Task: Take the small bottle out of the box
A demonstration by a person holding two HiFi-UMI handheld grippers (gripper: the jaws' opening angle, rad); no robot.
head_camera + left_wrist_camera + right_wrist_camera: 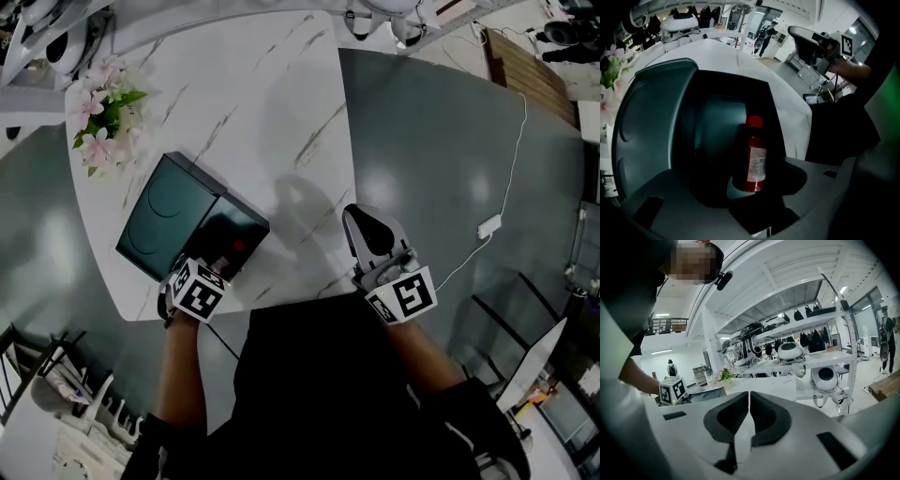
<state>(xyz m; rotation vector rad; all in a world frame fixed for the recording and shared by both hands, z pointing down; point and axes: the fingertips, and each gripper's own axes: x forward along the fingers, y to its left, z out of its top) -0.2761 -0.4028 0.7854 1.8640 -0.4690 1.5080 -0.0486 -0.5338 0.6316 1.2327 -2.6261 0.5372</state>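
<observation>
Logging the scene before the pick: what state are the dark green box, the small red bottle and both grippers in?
Dark green box: open, lid folded back, on white marble table.
Small red bottle: upright inside the box, cap on.
Left gripper: open, aimed at the bottle, not gripping it.
Right gripper: shut, empty.

Head view is aimed steeply down over white marble-patterned bench [281, 112]. Left gripper view is held close above open dark-green box [656, 117], shared with head view. Right gripper view is pointed level across room.
</observation>
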